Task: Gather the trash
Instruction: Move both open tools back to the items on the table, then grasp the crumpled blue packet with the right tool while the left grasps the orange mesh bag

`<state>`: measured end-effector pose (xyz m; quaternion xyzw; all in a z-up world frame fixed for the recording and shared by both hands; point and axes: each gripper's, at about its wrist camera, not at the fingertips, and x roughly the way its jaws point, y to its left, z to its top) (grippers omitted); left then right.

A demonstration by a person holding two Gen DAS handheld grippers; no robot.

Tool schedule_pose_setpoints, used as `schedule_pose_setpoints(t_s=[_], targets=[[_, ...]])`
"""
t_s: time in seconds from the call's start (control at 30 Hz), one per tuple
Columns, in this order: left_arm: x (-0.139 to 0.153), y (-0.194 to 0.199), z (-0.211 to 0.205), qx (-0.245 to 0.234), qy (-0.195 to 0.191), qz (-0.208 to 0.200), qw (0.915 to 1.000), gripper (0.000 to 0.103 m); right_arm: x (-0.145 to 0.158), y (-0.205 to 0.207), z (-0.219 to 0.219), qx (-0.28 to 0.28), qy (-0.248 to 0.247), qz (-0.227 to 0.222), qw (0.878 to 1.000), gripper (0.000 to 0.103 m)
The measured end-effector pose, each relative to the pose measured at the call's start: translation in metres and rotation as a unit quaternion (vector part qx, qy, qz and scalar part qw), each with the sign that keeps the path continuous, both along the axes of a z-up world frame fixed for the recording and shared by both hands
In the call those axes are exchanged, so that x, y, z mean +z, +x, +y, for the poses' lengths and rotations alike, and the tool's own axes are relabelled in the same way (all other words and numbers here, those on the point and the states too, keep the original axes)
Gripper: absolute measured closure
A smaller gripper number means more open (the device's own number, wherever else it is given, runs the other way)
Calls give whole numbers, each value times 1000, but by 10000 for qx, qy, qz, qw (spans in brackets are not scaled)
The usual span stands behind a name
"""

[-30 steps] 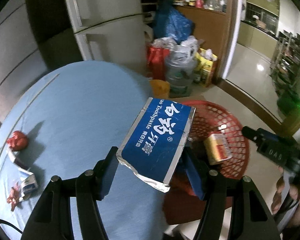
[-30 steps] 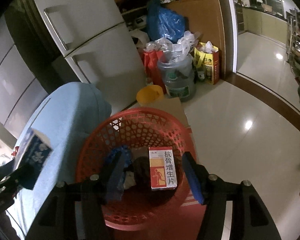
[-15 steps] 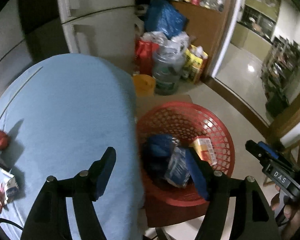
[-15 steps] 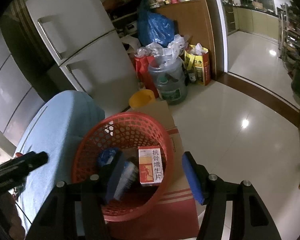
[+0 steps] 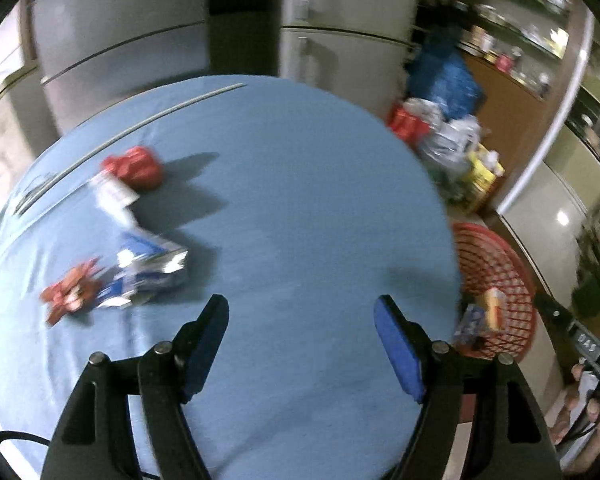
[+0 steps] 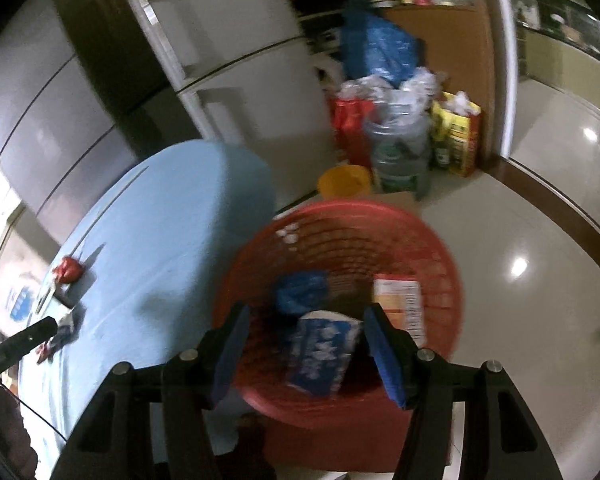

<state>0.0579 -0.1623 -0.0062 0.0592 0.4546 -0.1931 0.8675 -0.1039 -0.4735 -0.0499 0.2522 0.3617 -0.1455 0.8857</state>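
**Now the toothpaste box is in the basket, and the table scraps are next**

Already the blue toothpaste box [image 6: 324, 350] that your left gripper [image 5: 300, 340] carried a second ago lies inside the red basket [image 6: 440, 256], beside a crumpled blue wrapper [image 6: 300, 290] and an orange-and-white carton [image 6: 400, 304]. That drop is done. The basket sits on the floor just off the right edge of the blue-covered table [image 5: 300, 200].

What is left of the trash sits on the far left of that table: a red crumpled ball [image 5: 134, 166], a white slip [image 5: 112, 194] touching it, a blue-and-silver torn packet [image 5: 148, 272] nearer to you, and a small red wrapper [image 5: 70, 296] just left of the packet. Blur keeps finer detail out of reach.

Your left gripper has swung away from the basket and now looks over bare cloth. Its jaws are opening, with nothing between them. The pile lies ahead and to the left of them, well apart.

Your right gripper [image 6: 304, 350] hangs over the basket with its jaws moderately wide and holding nothing; the box seen between them lies below, in the basket.

In my judgement, the torn packet is your nearest pick, and its loose foil may crumple or slip.
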Motion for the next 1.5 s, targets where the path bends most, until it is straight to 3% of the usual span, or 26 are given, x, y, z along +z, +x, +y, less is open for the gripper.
schedule_pose_setpoints(t_s=[0.17,0.33,0.53,0.7,0.9,1.27,1.5], targets=[[-5,7,70,673,-95,25,9977,27,11,26,49,661,-113,18,9978,39],[-12,8,136,1277,-89,-33,9918,27,17,62,116,1730,-283,95,9845,39],[-26,10,201,1907,-131,89,9815,27,19,114,212,3222,-452,126,9455,39],[-30,6,224,2089,-161,129,9777,27,17,152,279,4152,-727,187,9066,39],[-33,5,227,1998,-171,152,9796,27,12,185,316,4682,-1027,276,8772,39],[-34,15,227,1906,-259,167,9812,27,5,234,341,5148,-1082,434,8493,39],[-37,17,226,1924,-245,216,9808,27,-4,255,340,4941,-823,411,8645,38]])
